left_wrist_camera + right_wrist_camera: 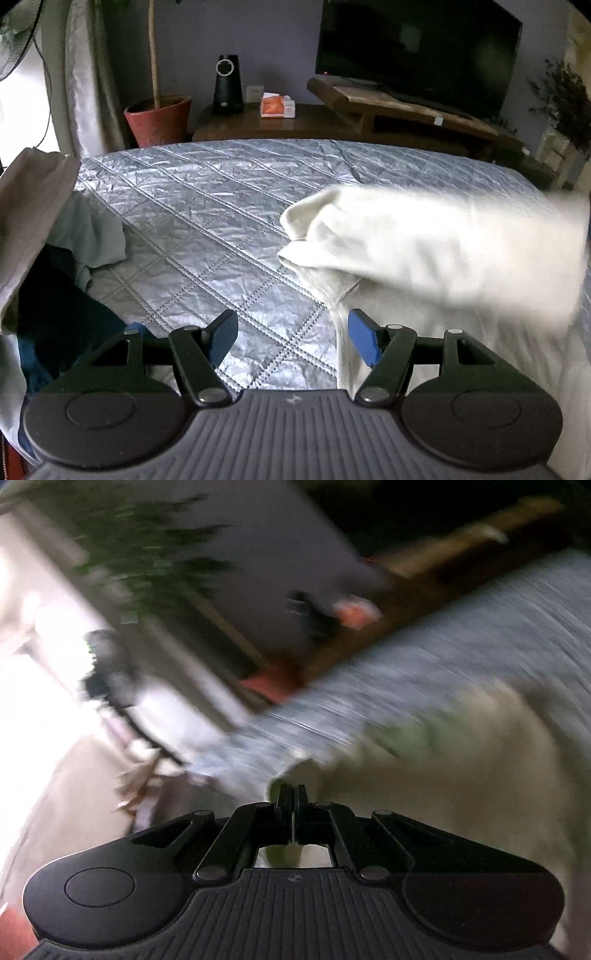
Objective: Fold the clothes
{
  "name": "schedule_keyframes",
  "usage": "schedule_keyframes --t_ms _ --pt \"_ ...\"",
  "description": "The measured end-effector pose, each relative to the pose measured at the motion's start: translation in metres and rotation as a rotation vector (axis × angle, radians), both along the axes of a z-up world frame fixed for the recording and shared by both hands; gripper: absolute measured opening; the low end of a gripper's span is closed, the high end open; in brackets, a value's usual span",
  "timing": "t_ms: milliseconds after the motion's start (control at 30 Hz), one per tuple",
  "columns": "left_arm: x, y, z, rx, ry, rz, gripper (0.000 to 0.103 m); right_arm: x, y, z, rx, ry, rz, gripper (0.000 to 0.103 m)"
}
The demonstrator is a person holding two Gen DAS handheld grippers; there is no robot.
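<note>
A cream-white garment (424, 254) lies on the right of the silver quilted bed (207, 206), its upper part lifted and blurred by motion. My left gripper (291, 332) is open and empty, low over the bed, its right blue pad (364, 339) beside the garment's left edge. In the right wrist view my right gripper (293, 794) is shut on a fold of the cream garment (443, 775), which trails off to the right. That view is heavily blurred.
A pile of other clothes, beige (33, 206), pale green (92, 236) and dark blue (62, 317), sits at the bed's left. Beyond the bed are a terracotta plant pot (159, 118), a black speaker (228, 85), a wooden bench and a TV (417, 48).
</note>
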State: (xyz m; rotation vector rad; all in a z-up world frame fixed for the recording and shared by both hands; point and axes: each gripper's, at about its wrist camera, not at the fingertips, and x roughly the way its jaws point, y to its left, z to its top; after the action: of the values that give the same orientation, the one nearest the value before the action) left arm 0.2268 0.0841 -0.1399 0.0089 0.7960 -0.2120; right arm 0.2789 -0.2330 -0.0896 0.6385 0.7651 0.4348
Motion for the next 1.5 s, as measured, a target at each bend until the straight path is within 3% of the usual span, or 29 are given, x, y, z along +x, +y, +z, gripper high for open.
schedule_keyframes --t_ms 100,233,300,367,433,500,600,733,800,833,967,1233,1400,1467,1500 --pt "0.003 0.002 -0.001 0.011 0.002 0.030 0.062 -0.012 -0.024 -0.047 -0.038 0.146 -0.113 0.007" --pt "0.009 0.006 -0.005 0.053 0.019 0.080 0.062 -0.014 -0.037 -0.068 0.075 0.172 -0.181 0.018" --pt "0.012 0.008 -0.006 0.049 0.026 0.086 0.062 -0.006 -0.025 -0.066 0.025 0.146 -0.132 0.027" --pt "0.011 0.007 -0.006 0.030 0.031 0.066 0.062 0.000 -0.011 -0.061 -0.086 0.110 -0.077 0.054" --pt "0.008 0.002 -0.006 0.024 0.029 0.018 0.062 0.006 0.001 -0.059 -0.185 0.084 -0.041 0.059" --pt "0.004 -0.009 -0.006 0.049 0.020 -0.038 0.063 0.012 0.012 -0.060 -0.270 0.065 -0.020 0.059" --pt "-0.002 -0.023 -0.010 0.092 0.030 -0.135 0.064 0.018 0.024 -0.065 -0.307 0.055 0.017 0.058" --pt "-0.001 -0.032 -0.017 0.172 0.038 -0.158 0.063 0.020 0.044 -0.072 -0.426 0.028 0.089 0.057" --pt "-0.001 -0.033 -0.020 0.190 0.047 -0.166 0.063 0.015 0.046 -0.069 -0.445 0.000 0.095 0.027" --pt "-0.003 -0.035 -0.021 0.214 0.043 -0.174 0.063 0.014 0.045 -0.067 -0.437 -0.007 0.097 0.004" --pt "-0.014 -0.044 -0.025 0.296 0.020 -0.201 0.064 0.009 0.039 -0.053 -0.379 -0.036 0.094 0.003" --pt "-0.013 -0.042 -0.025 0.305 0.016 -0.204 0.066 -0.020 0.011 0.020 -0.095 -0.083 0.030 0.003" --pt "-0.013 -0.039 -0.025 0.308 0.016 -0.199 0.068 -0.056 -0.017 0.019 0.007 0.039 -0.023 0.003" --pt "-0.014 -0.040 -0.025 0.315 0.012 -0.201 0.067 -0.064 -0.030 -0.001 -0.044 0.123 -0.061 0.003" --pt "-0.013 -0.041 -0.025 0.317 0.011 -0.201 0.067 -0.066 -0.033 -0.011 -0.116 0.155 -0.080 0.003"
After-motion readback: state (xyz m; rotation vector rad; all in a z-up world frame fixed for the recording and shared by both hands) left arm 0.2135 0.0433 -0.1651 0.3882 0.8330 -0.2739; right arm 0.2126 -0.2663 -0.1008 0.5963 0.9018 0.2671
